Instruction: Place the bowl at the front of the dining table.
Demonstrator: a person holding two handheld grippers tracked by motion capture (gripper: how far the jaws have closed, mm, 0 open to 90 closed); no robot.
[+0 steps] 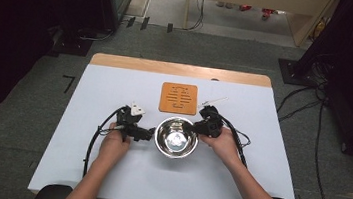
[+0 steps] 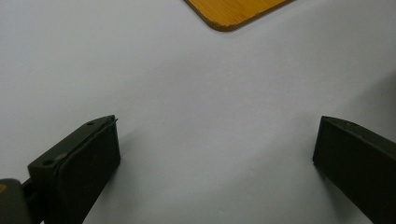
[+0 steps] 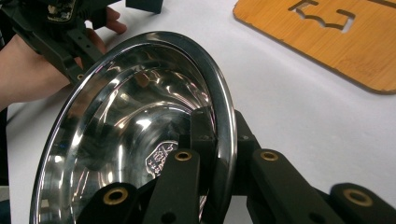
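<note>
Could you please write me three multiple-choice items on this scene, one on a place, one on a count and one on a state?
1. Where does the wooden board lie relative to the steel bowl in the high view?
A. On the table beyond the bowl
B. Inside the bowl
C. Under the left hand

2. How many bowls are on the table?
A. Three
B. One
C. Two

3. What is the right gripper doing?
A. Standing open above the board
B. Lying loose on the floor
C. Clamping the bowl's rim

Answers:
1 A, the board lies flat past the bowl's far edge.
2 B, a single shiny bowl sits between the two hands.
3 C, in the right gripper view one jaw is inside the rim and one outside, closed on it; the left gripper stands open over bare table.
</note>
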